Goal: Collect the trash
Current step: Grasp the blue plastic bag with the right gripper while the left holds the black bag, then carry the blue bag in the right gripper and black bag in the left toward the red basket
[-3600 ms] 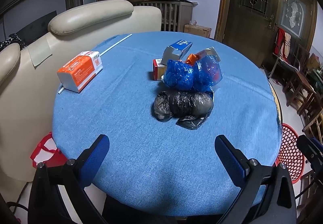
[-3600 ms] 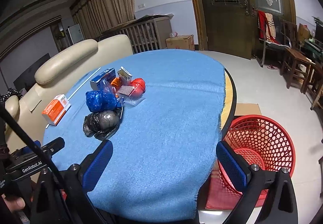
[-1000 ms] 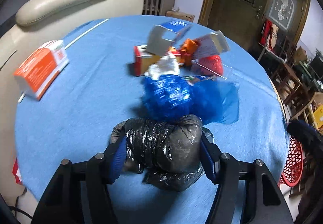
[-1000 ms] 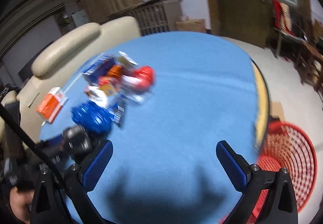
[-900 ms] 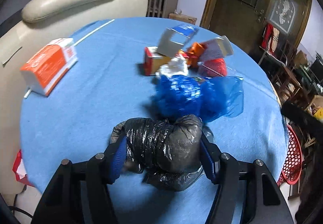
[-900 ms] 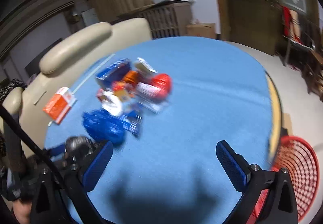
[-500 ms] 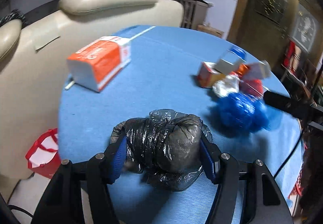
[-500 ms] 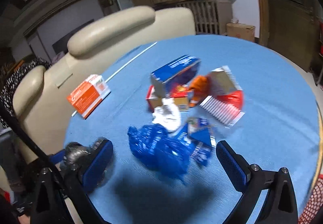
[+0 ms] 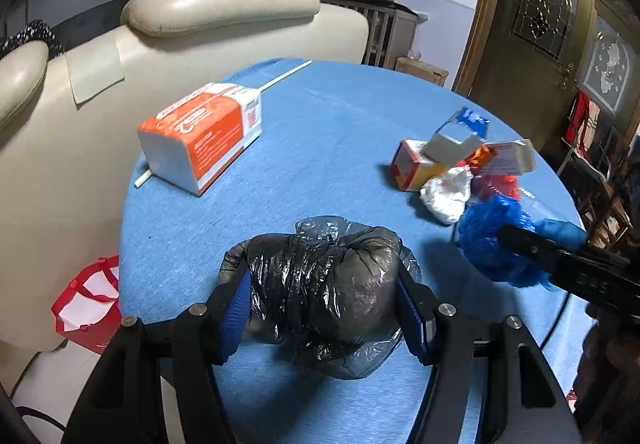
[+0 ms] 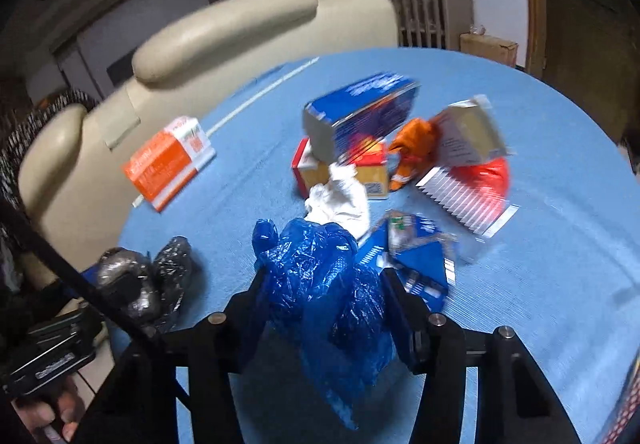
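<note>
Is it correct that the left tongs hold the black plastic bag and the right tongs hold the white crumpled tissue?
Not quite. The left tongs do hold the black plastic bag, but the right tongs, whose jaws have just been closing, hold the blue plastic bag, not the tissue. The right wrist view shows the white crumpled tissue lying free on the table behind that bag.

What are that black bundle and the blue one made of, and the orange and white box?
Black bundle: thin glossy plastic film, crinkled with shiny highlights. Blue bundle: likewise crinkly, slightly translucent plastic. Orange and white box: probably printed cardboard, given its flat faces and sharp edges.
</note>
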Available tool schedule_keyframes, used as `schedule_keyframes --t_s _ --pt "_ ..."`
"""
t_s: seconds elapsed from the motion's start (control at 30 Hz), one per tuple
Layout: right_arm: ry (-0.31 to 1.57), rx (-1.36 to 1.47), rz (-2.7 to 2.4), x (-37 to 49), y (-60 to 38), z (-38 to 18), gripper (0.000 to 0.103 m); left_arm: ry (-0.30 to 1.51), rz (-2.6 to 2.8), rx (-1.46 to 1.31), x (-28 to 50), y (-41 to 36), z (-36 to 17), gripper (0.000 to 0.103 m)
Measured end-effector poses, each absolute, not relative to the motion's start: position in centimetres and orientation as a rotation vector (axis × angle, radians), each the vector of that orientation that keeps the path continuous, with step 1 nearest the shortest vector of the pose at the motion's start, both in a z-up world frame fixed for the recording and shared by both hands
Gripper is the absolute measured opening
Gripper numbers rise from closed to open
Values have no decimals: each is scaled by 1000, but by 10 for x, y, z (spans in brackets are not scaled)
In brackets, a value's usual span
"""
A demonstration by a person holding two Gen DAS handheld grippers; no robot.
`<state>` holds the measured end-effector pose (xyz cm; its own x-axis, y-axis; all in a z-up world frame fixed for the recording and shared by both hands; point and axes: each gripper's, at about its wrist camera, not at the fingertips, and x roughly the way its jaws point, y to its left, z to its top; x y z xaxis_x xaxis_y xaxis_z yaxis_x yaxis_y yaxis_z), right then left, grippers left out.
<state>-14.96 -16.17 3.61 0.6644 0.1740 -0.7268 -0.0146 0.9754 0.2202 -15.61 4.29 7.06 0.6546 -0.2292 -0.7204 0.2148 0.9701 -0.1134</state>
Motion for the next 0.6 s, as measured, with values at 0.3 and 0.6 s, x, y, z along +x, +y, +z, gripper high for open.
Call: schedule_keyframes --t_s 0.3,0.6 --pt "737 328 60 -223 -204 66 57 820 -236 52 -175 2 89 66" --pt "663 381 10 -293 -235 82 57 783 -293 120 -211 -37 107 66"
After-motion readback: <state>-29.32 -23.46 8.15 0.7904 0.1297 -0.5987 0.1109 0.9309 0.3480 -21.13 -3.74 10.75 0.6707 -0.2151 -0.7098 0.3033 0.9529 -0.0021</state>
